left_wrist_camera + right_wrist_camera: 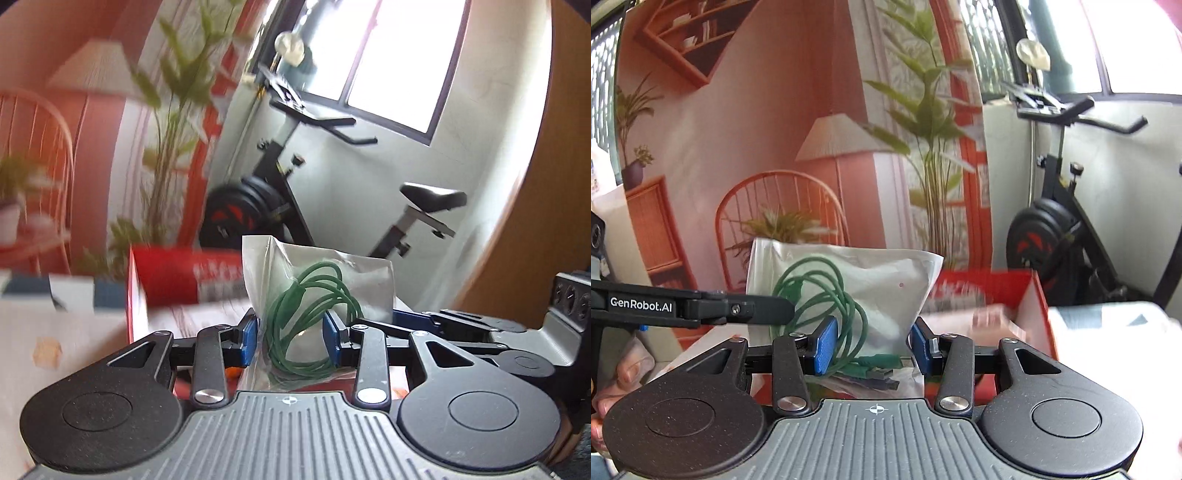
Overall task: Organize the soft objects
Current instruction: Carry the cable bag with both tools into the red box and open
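Behind the work area hangs a printed backdrop (783, 122) of a terracotta room, with an exercise bike (280, 206) under a bright window beyond it. Below lies a pale patterned cloth (55, 332), and on it stands an open red box (1030, 295), far and to the right in my right wrist view.

Both my grippers hold one clear plastic bag (871, 284) containing a coiled green cable (314, 310). My left gripper (293, 334) is closed on the bag, its blue pads pressing the film on either side of the coil. My right gripper (873, 347) is likewise clamped on the bag, near the end where the cable's plugs lie (the plugs sit low in the bag, just ahead of the gripper body). The bag is clear of the cloth, standing upright between the jaws, near the red box.

Procedure for this step, as I judge it:
1. Hold both grips firm; the film is slick and the contents can slide.
2. Move both grippers together, keeping the spacing constant so the bag neither stretches nor sags.
3. Keep the heavier plug end low.
4. Carry the bag over the box wall, likely its destination, before lowering.
5. Release only once the bag rests inside.
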Available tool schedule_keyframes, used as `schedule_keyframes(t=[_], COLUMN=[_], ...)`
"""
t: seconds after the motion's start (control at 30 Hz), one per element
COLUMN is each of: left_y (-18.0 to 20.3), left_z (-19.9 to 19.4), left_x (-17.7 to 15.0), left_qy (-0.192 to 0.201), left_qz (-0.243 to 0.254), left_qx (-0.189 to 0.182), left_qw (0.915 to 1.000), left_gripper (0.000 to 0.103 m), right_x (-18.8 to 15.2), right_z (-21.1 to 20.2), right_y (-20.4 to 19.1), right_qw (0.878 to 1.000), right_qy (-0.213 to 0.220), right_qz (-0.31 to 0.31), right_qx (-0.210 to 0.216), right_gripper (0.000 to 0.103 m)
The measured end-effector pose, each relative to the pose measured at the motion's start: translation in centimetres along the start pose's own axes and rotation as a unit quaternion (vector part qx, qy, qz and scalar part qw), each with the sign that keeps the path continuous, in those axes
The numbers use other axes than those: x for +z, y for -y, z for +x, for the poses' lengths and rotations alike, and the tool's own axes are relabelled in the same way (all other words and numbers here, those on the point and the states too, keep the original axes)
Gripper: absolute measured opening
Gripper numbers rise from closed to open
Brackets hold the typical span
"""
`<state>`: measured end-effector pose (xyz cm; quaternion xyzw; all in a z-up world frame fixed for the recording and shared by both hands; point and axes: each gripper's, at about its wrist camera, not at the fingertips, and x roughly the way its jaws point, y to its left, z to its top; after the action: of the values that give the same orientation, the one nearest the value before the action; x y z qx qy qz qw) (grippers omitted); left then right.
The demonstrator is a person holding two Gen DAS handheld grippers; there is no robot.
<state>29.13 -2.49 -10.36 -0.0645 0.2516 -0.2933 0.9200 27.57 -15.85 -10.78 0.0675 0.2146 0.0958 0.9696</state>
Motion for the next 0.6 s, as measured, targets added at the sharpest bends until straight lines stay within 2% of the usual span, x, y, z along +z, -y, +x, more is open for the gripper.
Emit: schedule_keyframes(t=[0.2, 0.37, 0.47, 0.57, 0.6], left_y=[-0.3, -0.8, -0.9, -1.8, -2.1], left_z=[3.2, 5.3, 5.9, 5.3, 4.8], left_x=[0.8, -0.4, -1.5, -2.0, -2.1], left_qy=[-0.016, -0.049, -0.080, -0.085, -0.080], left_qz=[-0.002, -0.011, 0.009, -0.001, -0.006], left_qx=[0.019, 0.022, 0.030, 0.038, 0.041], left_qw=[0.9997, 0.9985, 0.9963, 0.9956, 0.9959], left_gripper=[0.039, 0.039, 0.040, 0.049, 0.057], right_x=[2.2, 0.5, -1.1, -2.3, -2.6], right_z=[3.6, 5.6, 6.0, 5.4, 5.0], right_y=[1.2, 2.3, 2.6, 2.7, 2.7], right_qw=[0.999, 0.998, 0.997, 0.996, 0.997], right_qy=[-0.011, -0.047, -0.069, -0.067, -0.060], right_qz=[-0.034, -0.025, -0.018, -0.018, -0.017], right_qx=[-0.020, -0.024, -0.034, -0.051, -0.054], right_gripper=[0.040, 0.040, 0.042, 0.049, 0.050])
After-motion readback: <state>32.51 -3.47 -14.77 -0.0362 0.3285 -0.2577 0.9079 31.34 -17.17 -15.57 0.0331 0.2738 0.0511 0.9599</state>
